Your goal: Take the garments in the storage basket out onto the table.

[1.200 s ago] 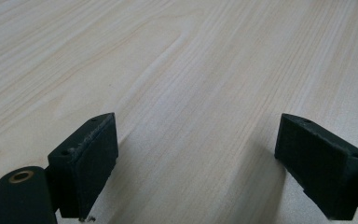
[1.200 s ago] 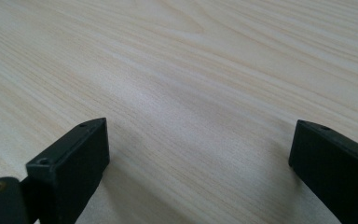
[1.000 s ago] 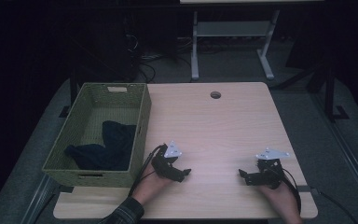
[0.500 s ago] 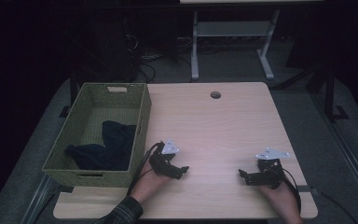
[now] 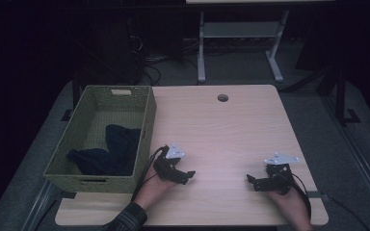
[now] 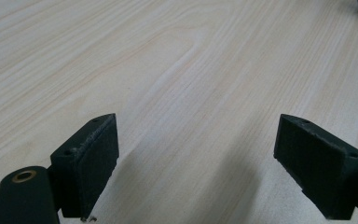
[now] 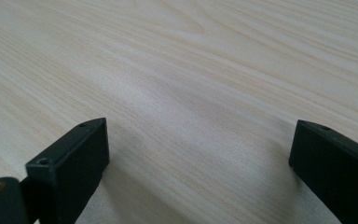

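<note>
On the left of the counter [image 5: 231,130] stands a green woven basket [image 5: 147,120], and a dark cloth [image 5: 108,154] lies bunched inside it, near the front. Nothing holds the cloth. Just beside the basket's front corner, the left tool [image 5: 187,176] sits low over the bare wood. It has slid a little toward the person's edge since a second ago and now points a bit more to the right. Its jaws are spread wide, with nothing between them; the left gripper view shows just wood grain there. Over on the right, well apart from the basket, the right tool [image 5: 251,181] has hardly moved at all. Its jaws are spread wide too, and they pinch nothing. Both tools are away from the cloth and empty, so it looks like the cloth is put away in the basket and the job there is likely done, with the hands coming to rest.
</note>
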Tool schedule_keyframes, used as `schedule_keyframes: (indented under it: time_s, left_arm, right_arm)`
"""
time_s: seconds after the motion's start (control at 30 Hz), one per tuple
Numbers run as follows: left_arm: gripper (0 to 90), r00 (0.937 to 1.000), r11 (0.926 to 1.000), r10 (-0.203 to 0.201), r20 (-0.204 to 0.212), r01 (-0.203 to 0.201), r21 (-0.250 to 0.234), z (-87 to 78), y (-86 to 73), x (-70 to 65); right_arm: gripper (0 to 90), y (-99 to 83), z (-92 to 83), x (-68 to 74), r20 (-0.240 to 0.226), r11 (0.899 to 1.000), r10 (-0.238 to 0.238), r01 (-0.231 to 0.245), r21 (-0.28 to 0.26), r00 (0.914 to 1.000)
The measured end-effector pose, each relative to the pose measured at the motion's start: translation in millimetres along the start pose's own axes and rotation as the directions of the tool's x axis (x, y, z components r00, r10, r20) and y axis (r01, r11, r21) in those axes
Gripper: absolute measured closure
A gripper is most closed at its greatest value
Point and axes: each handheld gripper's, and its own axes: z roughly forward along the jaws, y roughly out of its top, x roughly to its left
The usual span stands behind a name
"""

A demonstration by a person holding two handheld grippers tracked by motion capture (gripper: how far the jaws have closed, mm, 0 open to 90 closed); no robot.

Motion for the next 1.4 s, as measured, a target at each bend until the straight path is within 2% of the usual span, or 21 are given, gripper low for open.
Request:
schedule_keyframes:
  time_s: [0.47, 0.9, 1.4]
  left_arm:
    - [13.5, 1.0000, 0.9999, -0.008, 0.002, 0.008, -0.008, -6.2, 4.2, -0.3]
    - [13.5, 1.0000, 0.9999, 0.000, 0.005, 0.000, -0.015, -11.3, 8.2, -2.2]
    - [13.6, 0.9998, 0.9994, -0.015, 0.014, 0.015, -0.030, -17.1, 13.6, -0.9]
  right_arm:
    - [4.4, 0.0, 0.0, 0.0, 0.000, 1.000, 0.000, 0.000, 0.000, 1.0000]
    - [4.3, 0.0, -0.1, 0.4, -0.001, 1.000, 0.005, -0.005, 0.003, 1.0000]
    - [4.3, 0.0, -0.1, 0.3, -0.001, 1.000, 0.004, -0.004, 0.003, 1.0000]
